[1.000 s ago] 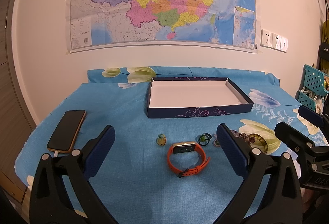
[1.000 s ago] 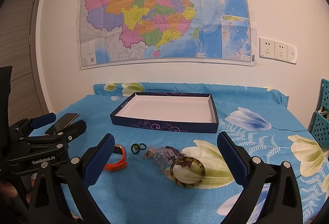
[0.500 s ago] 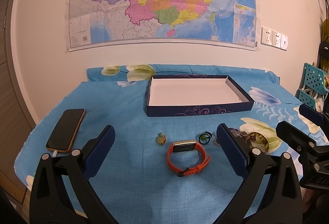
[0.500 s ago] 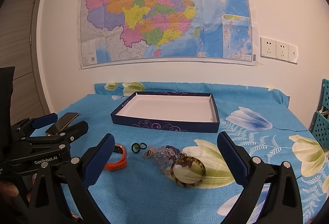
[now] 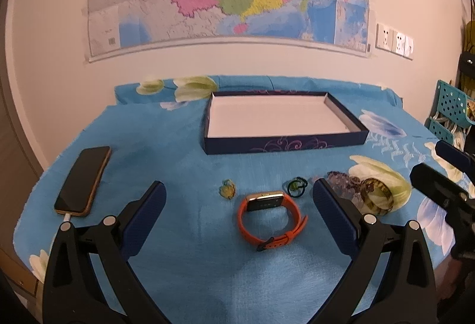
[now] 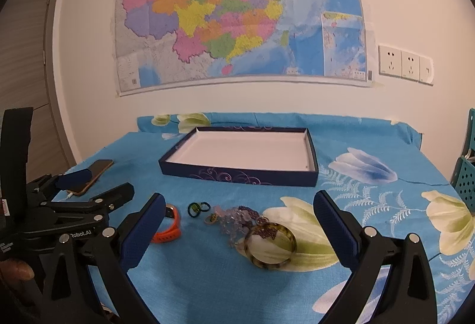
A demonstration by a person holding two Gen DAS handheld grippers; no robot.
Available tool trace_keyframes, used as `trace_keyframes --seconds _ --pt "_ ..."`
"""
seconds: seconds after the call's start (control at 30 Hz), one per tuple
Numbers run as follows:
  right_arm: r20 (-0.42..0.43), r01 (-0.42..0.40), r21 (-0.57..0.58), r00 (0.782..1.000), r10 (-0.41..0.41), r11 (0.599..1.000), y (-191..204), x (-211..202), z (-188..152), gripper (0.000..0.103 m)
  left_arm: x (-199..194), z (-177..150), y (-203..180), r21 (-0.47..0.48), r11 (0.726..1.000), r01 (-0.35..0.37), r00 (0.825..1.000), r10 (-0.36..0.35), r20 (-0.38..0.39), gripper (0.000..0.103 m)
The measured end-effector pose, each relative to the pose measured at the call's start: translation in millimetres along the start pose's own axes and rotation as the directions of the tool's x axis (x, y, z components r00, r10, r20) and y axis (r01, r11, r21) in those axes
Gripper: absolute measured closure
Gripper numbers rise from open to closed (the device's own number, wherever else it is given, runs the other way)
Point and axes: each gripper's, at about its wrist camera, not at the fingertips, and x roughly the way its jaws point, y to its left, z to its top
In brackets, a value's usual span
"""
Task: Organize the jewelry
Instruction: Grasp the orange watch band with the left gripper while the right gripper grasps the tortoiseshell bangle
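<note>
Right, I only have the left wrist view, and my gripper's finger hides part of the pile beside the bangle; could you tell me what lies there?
Observer: A strand of purple beads lies there; one end appears to reach inside the tortoiseshell bangle.
Operator: Is anything small beside it?
Observer: Yes, a small brownish ring sits at the strand's left end, close to the pair of green rings.
Operator: And how does the right gripper stand?
Observer: The right gripper is open and empty, with the bangle in front of it.
</note>
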Motion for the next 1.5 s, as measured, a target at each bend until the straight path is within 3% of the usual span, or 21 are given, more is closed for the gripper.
trace_keyframes --seconds 0.2,0.3,0.5,0.57,0.63,0.77,0.9,1.0,1.17,1.27,1.5 --pt "-0.072 0.028 0.013 0.997 -0.027 1.0 -17.0 14.9 -6.0 0.007 22.5 -6.1 2.9 0.001 1.0 0.025 0.996 -0.025 -0.082 0.006" --pt "-0.12 0.021 0.022 0.993 -0.018 1.0 -26.4 25.7 -8.7 0.012 33.8 -7.8 5.8 -0.003 0.999 0.042 0.991 -0.042 -0.124 0.006" --pt "-0.265 0.019 0.038 0.964 -0.009 0.999 -46.9 55.8 -17.0 0.038 56.0 -11.0 7.3 0.006 0.997 0.082 0.974 -0.079 -0.211 0.021" --pt "-0.304 0.007 0.056 0.953 0.01 0.998 -53.5 63.8 -21.1 0.045 60.8 -13.1 7.3 0.011 0.995 0.094 0.969 -0.089 -0.231 0.031" --pt "-0.325 -0.007 0.065 0.945 0.027 0.998 -56.8 68.6 -24.1 0.056 64.1 -15.5 6.5 0.018 0.994 0.106 0.964 -0.098 -0.248 0.038" --pt "-0.359 -0.021 0.055 0.932 0.039 0.998 -58.3 77.1 -27.2 0.06 70.7 -17.5 6.9 0.009 0.99 0.144 0.95 -0.135 -0.283 0.05" --pt "-0.379 -0.036 0.047 0.924 0.052 0.998 -58.7 83.4 -28.8 0.072 76.9 -17.9 7.9 0.007 0.987 0.158 0.942 -0.149 -0.302 0.057" --pt "-0.39 -0.041 0.036 0.919 0.052 0.999 -60.0 85.7 -27.8 0.093 79.2 -17.1 8.7 0.001 0.985 0.171 0.935 -0.162 -0.314 0.071" --pt "-0.397 -0.049 0.012 0.917 0.05 0.999 -59.9 85.8 -25.2 0.098 79.3 -15.6 9.5 0.004 0.987 0.162 0.935 -0.152 -0.32 0.089" --pt "-0.386 -0.071 0.044 0.919 0.082 0.997 -63.7 82.8 -21.2 0.098 79.0 -13.5 10.9 0.004 0.988 0.157 0.935 -0.147 -0.321 0.094" --pt "-0.328 -0.111 0.104 0.934 0.139 0.988 -72.1 73.0 -0.3 0.098 71.5 -4.2 18.3 -0.011 0.985 0.175 0.94 -0.17 -0.296 0.095"
